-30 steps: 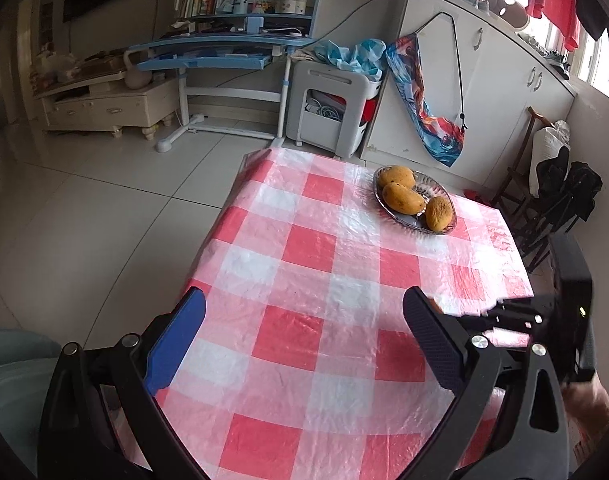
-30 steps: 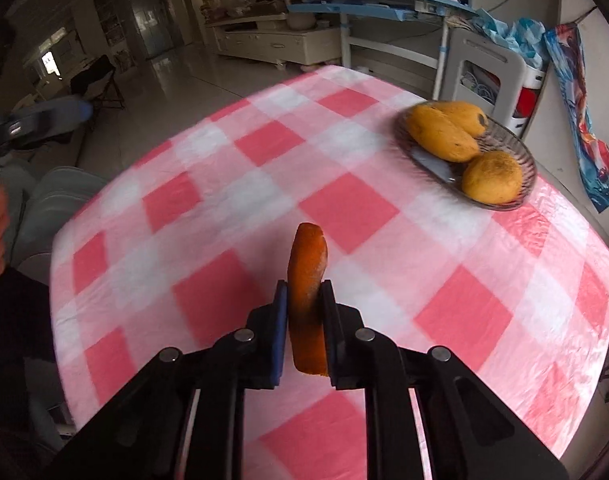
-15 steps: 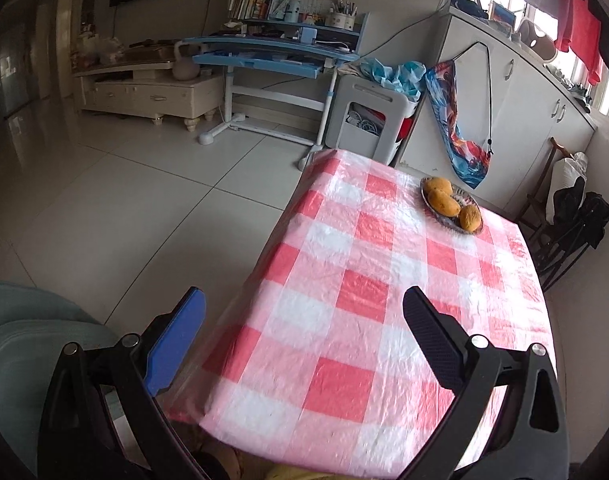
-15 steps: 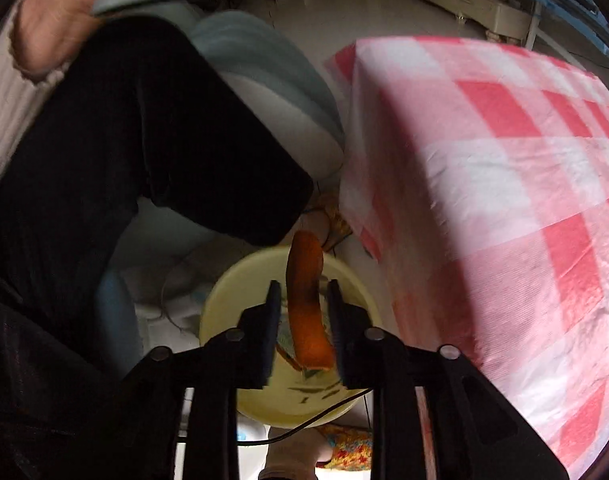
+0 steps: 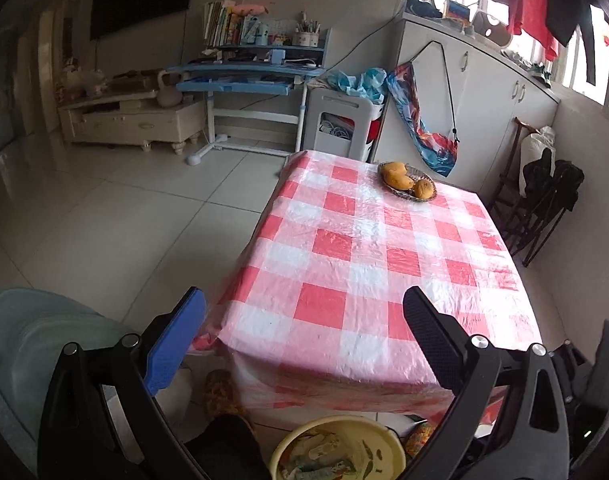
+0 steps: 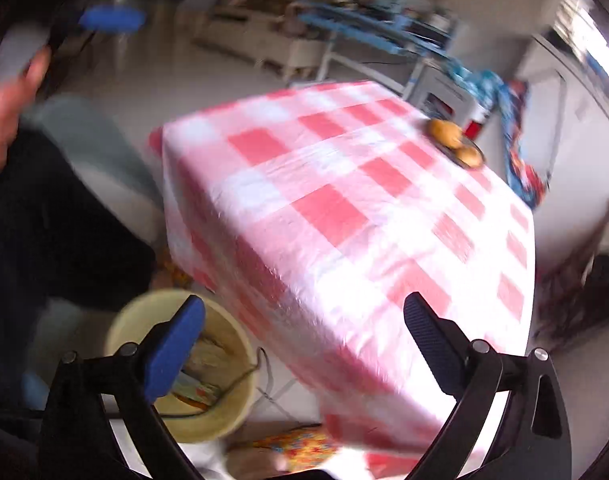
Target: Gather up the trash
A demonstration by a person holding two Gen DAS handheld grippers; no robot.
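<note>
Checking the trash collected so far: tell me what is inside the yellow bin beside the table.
The yellow bin holds crumpled paper-like wrappers and scraps. Its lower layers are covered, and the picture edge crops part of it.

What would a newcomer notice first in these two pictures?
First, the red and white checked tablecloth that fills the middle of both views. On its far corner stands a dish of mangoes. On the floor below the near edge is a yellow bin with scraps inside, framed by the wide, empty right tongs, which are opening.
</note>
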